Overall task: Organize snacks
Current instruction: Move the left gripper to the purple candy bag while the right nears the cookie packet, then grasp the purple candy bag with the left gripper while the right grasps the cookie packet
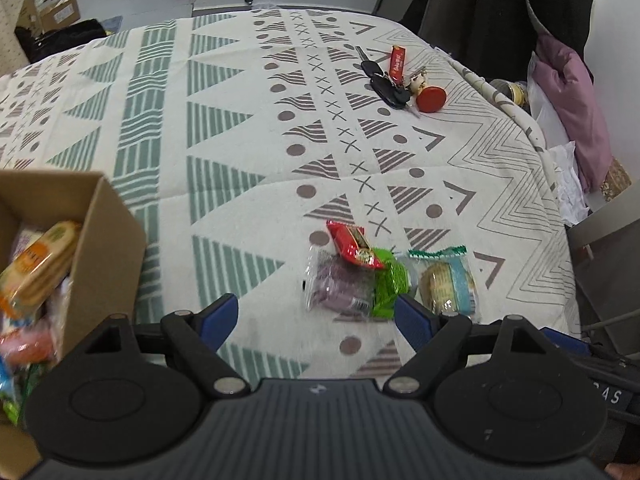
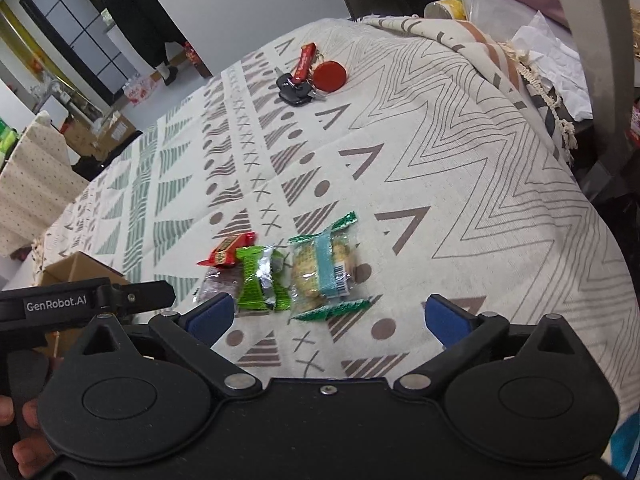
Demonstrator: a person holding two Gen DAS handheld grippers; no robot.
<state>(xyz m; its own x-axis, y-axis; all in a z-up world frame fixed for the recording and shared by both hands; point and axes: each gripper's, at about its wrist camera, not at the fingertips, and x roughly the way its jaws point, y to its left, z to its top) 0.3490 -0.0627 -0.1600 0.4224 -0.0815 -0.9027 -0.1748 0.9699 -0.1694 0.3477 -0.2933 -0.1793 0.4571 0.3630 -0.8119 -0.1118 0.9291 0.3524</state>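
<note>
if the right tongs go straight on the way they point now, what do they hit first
Most likely the biscuit packet with the blue band, lying between the open right tongs and just ahead; the green packet sits slightly left. Depth is hard to judge.

My left wrist camera looked forward, low over the patterned cloth (image 1: pixel 248 148), with the cardboard box (image 1: pixel 100 240) at nine o'clock. My right wrist camera sat equally near, angled leftward. Both shared the snack cluster (image 1: pixel 360 276) and keys (image 2: pixel 298 88) at twelve o'clock.
</note>
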